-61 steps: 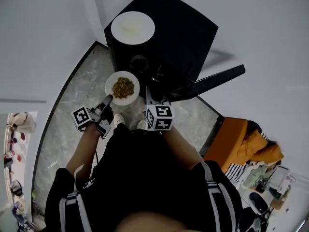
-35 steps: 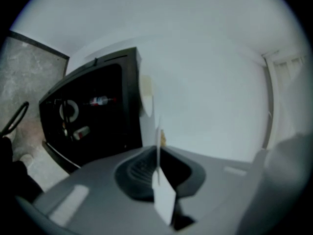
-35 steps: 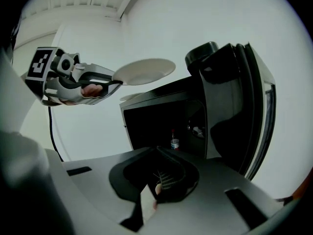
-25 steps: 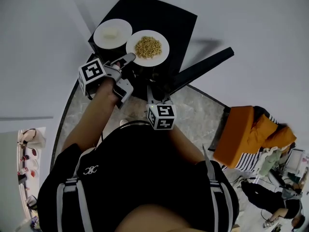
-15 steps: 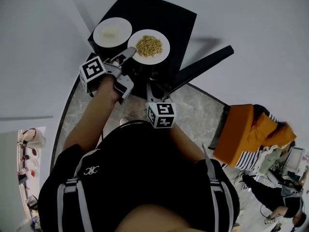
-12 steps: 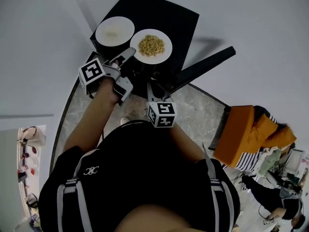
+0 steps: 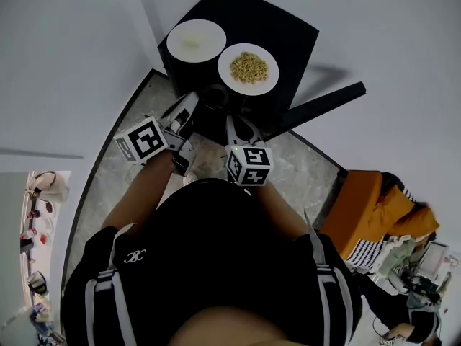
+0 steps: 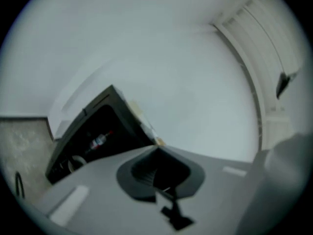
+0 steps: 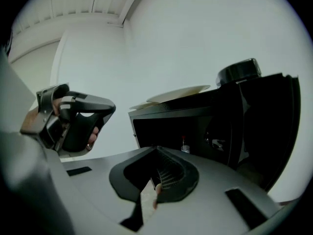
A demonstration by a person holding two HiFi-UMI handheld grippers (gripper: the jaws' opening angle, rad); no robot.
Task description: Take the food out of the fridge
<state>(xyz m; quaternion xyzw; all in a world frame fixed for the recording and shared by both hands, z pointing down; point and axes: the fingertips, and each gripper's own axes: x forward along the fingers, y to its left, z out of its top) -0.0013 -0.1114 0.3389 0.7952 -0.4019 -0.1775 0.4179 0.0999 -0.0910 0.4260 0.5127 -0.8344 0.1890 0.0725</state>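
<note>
One food plate [image 7: 248, 68] tops the fridge [image 7: 288, 27]; left hand-held gripper [image 7: 191, 98] and right hand-held gripper [image 7: 240, 125] seem closed, empty.

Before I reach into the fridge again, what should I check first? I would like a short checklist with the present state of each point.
1. Fridge door open: ok.
2. Left gripper free, nothing between its jaws: ok.
3. Right gripper free, nothing between its jaws: ok.
4. Plate of pale food and plate of yellow-brown food resting fully on the fridge top: ok.
5. Fridge emptied of food: cannot tell. A small bottle stands inside, and the rest of the interior is too dark to read.
6. Jaws opened for a grasp: not ok, both pairs are together.
</note>
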